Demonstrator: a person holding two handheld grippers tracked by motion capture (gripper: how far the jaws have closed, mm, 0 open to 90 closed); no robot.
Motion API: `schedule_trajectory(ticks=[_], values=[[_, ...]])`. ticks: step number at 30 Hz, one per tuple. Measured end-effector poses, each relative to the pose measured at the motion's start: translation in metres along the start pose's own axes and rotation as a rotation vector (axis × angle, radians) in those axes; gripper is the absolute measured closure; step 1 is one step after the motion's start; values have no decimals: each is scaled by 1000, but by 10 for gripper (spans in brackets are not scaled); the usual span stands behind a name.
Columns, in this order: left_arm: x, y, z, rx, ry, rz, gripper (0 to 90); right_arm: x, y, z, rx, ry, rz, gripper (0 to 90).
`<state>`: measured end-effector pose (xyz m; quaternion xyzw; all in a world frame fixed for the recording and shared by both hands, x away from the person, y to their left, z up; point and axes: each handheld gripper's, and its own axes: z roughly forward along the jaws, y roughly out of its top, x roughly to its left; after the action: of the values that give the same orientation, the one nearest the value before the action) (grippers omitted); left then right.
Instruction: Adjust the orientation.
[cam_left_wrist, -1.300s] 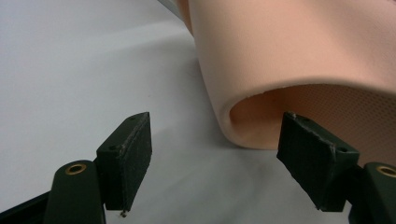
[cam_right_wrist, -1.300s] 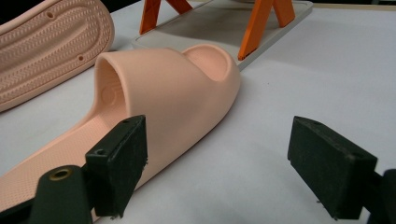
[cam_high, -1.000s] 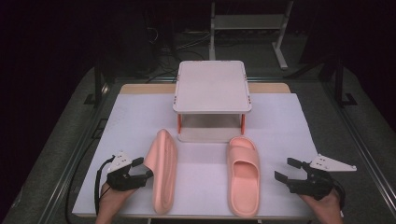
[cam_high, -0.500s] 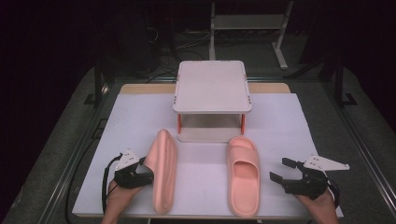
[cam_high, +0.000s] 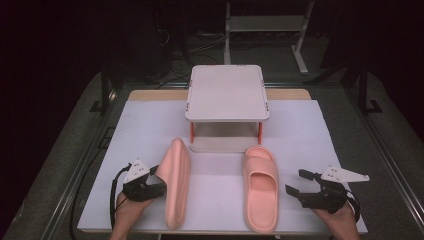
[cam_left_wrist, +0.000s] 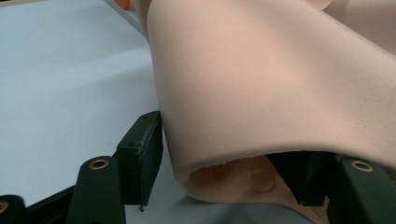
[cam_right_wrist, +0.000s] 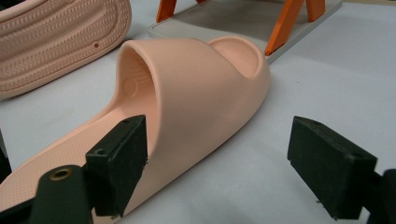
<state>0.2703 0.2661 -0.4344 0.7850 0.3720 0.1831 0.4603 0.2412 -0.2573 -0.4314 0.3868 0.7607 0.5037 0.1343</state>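
Observation:
Two pink slippers lie on the white table cover. The left slipper (cam_high: 175, 185) is tipped on its side, sole facing right. My left gripper (cam_high: 159, 186) is shut on its strap: in the left gripper view the strap (cam_left_wrist: 261, 79) runs between the jaws of the left gripper (cam_left_wrist: 222, 158), one pad outside it and one inside, after the jaws closed a little. The right slipper (cam_high: 260, 185) lies flat, sole down. My right gripper (cam_high: 295, 182) stands open just right of it. In the right gripper view the right slipper (cam_right_wrist: 196, 88) lies beside the left pad of the right gripper (cam_right_wrist: 224, 168).
A small two-level stand (cam_high: 227, 92) with orange legs (cam_right_wrist: 285, 23) and a grey top sits at the middle back, its low shelf just behind the slippers' toes. The table cover (cam_high: 320, 130) is bare on both sides of the stand. Dark floor surrounds the table.
The left gripper has edged right against the tipped slipper and its jaws have narrowed onto the strap. The right gripper has barely shifted. Both slippers lie as before.

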Motion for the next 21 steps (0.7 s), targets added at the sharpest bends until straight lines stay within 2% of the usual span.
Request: schedule_trajectory(ticks=[4,8,16,17,21], values=[[-2,1,0,0,8,4,360,1,1,1,4,1,-9,195],[-8,6,1,2,25,36,356,3,3,2,0,5,-13,196],[-11,9,3,-2,24,43,351,8,6,8,3,26,-28,196],[-12,10,2,-8,11,39,351,9,7,8,3,27,-30,195],[-14,13,1,-21,3,45,358,10,8,11,3,32,-31,195]])
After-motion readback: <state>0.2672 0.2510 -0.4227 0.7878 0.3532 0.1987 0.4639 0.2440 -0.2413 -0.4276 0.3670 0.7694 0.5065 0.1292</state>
